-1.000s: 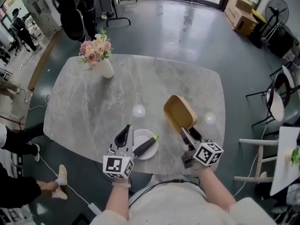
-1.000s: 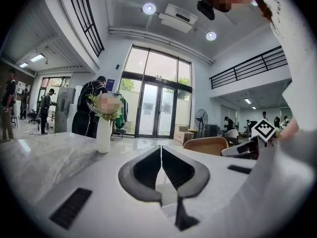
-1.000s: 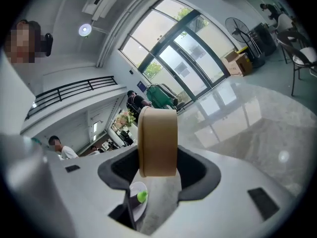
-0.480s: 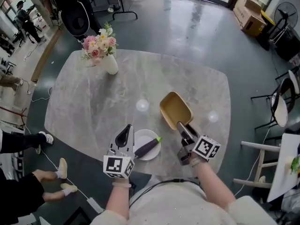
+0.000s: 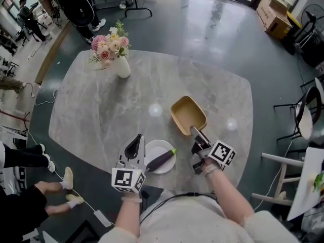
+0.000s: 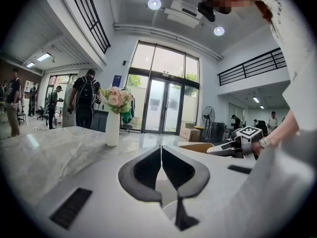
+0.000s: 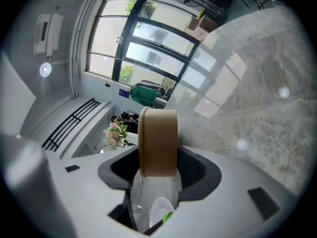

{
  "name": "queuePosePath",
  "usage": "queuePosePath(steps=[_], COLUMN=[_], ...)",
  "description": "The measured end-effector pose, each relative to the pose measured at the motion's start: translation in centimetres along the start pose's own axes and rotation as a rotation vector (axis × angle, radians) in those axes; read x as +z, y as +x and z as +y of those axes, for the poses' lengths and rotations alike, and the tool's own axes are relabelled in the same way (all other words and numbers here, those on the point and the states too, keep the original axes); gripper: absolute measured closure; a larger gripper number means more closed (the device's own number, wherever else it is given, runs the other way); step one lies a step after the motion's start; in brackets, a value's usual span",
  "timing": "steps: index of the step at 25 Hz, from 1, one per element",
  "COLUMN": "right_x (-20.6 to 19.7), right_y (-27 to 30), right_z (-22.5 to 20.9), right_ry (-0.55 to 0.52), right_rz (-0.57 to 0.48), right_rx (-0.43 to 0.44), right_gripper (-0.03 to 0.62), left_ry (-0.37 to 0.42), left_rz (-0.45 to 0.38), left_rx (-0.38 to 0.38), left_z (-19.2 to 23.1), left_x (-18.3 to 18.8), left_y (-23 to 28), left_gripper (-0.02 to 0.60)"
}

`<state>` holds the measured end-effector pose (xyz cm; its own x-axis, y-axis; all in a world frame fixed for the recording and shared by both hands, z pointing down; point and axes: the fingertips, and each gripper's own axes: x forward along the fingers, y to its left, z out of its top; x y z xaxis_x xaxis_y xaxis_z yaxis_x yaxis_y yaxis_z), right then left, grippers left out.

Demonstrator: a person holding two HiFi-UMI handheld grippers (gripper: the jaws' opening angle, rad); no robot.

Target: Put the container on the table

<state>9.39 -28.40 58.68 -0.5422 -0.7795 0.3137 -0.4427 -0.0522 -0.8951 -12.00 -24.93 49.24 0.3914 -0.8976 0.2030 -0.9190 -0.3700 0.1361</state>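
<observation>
A tan, shallow container [image 5: 188, 114] hangs low over the grey marble table [image 5: 101, 110], right of the middle. My right gripper [image 5: 195, 132] is shut on its near rim. In the right gripper view the container [image 7: 157, 140] shows edge-on between the jaws of the right gripper [image 7: 158, 168]. I cannot tell whether its bottom touches the tabletop. My left gripper [image 5: 134, 147] hovers at the near edge, shut and empty, its tips meeting in the left gripper view [image 6: 161, 148]. That view also shows the container [image 6: 197, 147] off to the right.
A white plate [image 5: 164, 165] with a dark eggplant [image 5: 161, 157] lies between the grippers. A white vase of pink flowers [image 5: 120, 65] stands at the far left of the table. People stand at the left, chairs [image 5: 304, 115] at the right.
The right gripper has rolled and sunk, bringing the container from tilted to nearly level and closer to the tabletop. The left gripper has stayed in place.
</observation>
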Motion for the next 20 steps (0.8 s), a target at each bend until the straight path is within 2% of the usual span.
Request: queuePosePath(steps=[5, 8, 16, 20], right_x=[-0.1, -0.2, -0.7, -1.7], right_y=[0.9, 1.1, 1.6, 1.9], right_z=[0.9, 1.0, 0.9, 2.2], right_ry=[0.048, 0.039, 0.033, 0.022], right_rz=[0.011, 0.035, 0.085, 0.14], right_rx=[0.062, 0.072, 0.107, 0.181], right_gripper=[0.364, 0.362, 0.326, 0.296], left_ry=[-0.003, -0.009, -0.018, -0.022], left_rz=[0.003, 0.002, 0.003, 0.003], left_rx=[0.009, 0.012, 0.013, 0.015], left_z=[0.4, 0.6, 0.8, 0.9], left_x=[0.0, 0.0, -0.1, -0.2], left_y=[0.1, 0.2, 0.5, 0.6], left_gripper=[0.572, 0.572, 0.572, 0.572])
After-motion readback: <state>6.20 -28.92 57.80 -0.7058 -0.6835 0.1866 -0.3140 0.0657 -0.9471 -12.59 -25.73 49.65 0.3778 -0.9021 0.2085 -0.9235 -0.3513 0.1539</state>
